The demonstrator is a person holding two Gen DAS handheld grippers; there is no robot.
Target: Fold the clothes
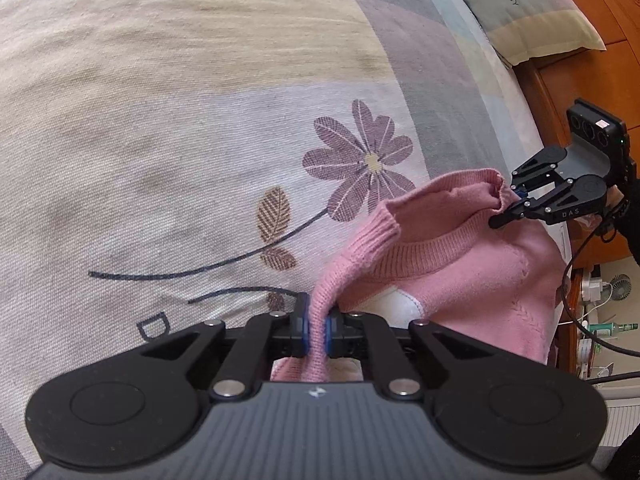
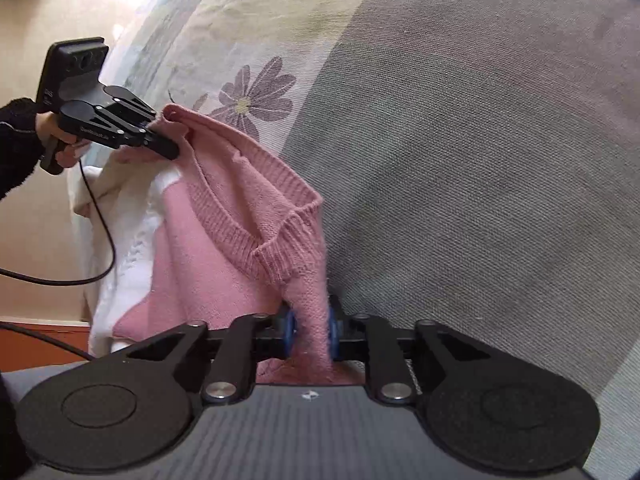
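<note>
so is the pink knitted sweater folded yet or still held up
Not folded: the pink knitted sweater hangs bunched between the left gripper and right gripper, both shut on it above the flowered bedspread.

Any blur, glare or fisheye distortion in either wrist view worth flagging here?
Left wrist view: sharp, soft daylight, no glare; the flowered bedspread bulges from fisheye, corners vignetted. Right wrist view: the pink knitted sweater is crisp, and the floor at left looks washed out.

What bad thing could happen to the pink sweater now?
The sweater is pinched only at small bits near the neck by the left gripper and right gripper, so the knit might stretch or slip out. Most of it hangs off the edge of the bed, so it could drag or bunch.
</note>
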